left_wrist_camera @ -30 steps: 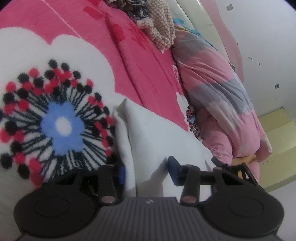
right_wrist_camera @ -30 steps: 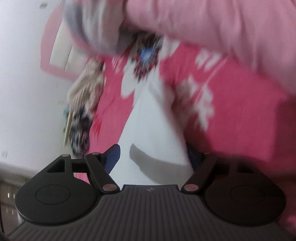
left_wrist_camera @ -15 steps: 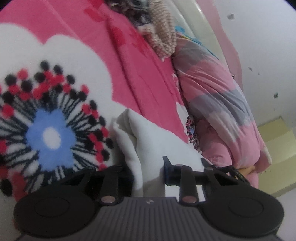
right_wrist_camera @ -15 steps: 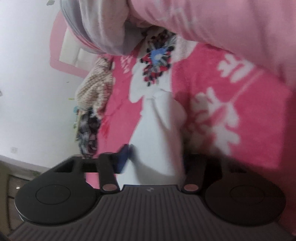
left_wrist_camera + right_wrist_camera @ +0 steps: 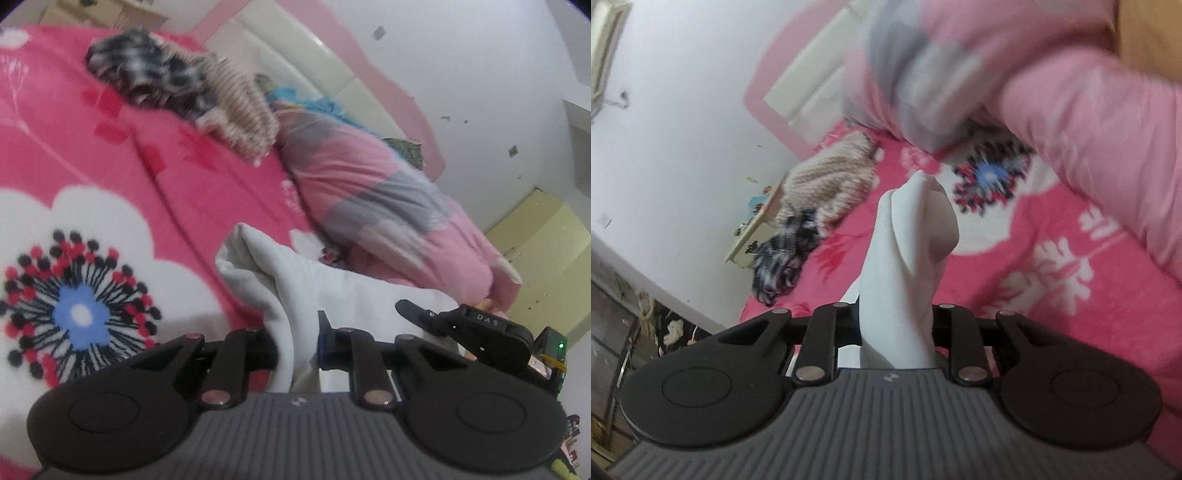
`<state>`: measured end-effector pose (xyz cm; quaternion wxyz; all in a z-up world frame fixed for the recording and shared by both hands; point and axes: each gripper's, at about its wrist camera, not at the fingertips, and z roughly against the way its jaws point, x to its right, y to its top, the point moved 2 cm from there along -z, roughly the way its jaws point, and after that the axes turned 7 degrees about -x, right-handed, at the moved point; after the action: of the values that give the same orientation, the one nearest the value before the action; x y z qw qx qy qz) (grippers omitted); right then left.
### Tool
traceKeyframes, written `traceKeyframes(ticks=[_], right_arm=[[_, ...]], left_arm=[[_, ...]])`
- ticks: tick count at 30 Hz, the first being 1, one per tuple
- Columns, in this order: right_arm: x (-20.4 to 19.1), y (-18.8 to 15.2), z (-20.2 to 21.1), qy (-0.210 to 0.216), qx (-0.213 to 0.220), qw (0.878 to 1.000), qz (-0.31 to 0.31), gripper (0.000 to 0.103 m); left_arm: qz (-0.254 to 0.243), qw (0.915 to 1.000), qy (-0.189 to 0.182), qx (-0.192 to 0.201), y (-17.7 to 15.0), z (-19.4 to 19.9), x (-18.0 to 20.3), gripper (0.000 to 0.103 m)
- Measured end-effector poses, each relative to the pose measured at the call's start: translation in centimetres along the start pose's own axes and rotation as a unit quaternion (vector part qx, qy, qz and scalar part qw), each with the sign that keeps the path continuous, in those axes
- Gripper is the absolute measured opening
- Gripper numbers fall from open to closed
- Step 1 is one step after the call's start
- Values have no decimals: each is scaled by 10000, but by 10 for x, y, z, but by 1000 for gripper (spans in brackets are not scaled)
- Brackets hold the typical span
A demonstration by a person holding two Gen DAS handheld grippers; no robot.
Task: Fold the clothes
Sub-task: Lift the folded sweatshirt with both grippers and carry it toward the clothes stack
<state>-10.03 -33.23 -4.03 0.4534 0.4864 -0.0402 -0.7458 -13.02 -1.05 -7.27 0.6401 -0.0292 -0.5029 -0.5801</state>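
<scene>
Left wrist view alone shows right hand-held gripper (image 5: 406, 308).

Bare blanket (image 5: 122, 206) left, rolled quilt (image 5: 373, 192) blocking right

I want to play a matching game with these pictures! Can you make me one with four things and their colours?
Things:
1. garment held in both grippers
2. blanket on the bed
3. checked cloth
4. rolled quilt

Colours:
A. black and white
B. pink and grey
C. plain white
D. bright pink with big white flowers

Pairs: 1-C, 2-D, 3-A, 4-B
</scene>
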Motion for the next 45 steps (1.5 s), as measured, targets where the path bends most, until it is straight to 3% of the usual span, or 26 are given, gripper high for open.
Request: traceKeyframes(ticks=[8, 14, 20, 26, 31, 35, 39, 45], right_arm=[[-60, -12, 72, 595, 582, 9936, 758, 21], [-96, -21, 119, 1034, 879, 9841, 1145, 21], [-140, -24, 154, 1445, 1167, 9691, 1623, 20], [-189, -23, 161, 2009, 1123, 9511, 2059, 20], [-242, -31, 158, 2662, 836, 9307, 2365, 20], [-282, -47, 145, 3207, 459, 9125, 2499, 20], [-326, -70, 119, 3742, -156, 8907, 2576, 20], [-398, -124, 49, 4068, -1323, 8592, 2805, 21]], left_arm=[[-455, 9972, -120, 587, -11, 72, 55, 17], [-373, 9927, -378, 1082, -16, 129, 80, 17], [-621, 9825, -448, 1697, -14, 186, 106, 17], [-637, 9679, -346, 2407, -14, 247, 120, 17], [-517, 9548, -163, 2923, -16, 308, 122, 17], [-390, 9397, 228, 3390, -25, 361, 114, 17], [-291, 9214, 722, 3807, -37, 407, 104, 17], [346, 8946, 1477, 4202, -48, 456, 56, 18]])
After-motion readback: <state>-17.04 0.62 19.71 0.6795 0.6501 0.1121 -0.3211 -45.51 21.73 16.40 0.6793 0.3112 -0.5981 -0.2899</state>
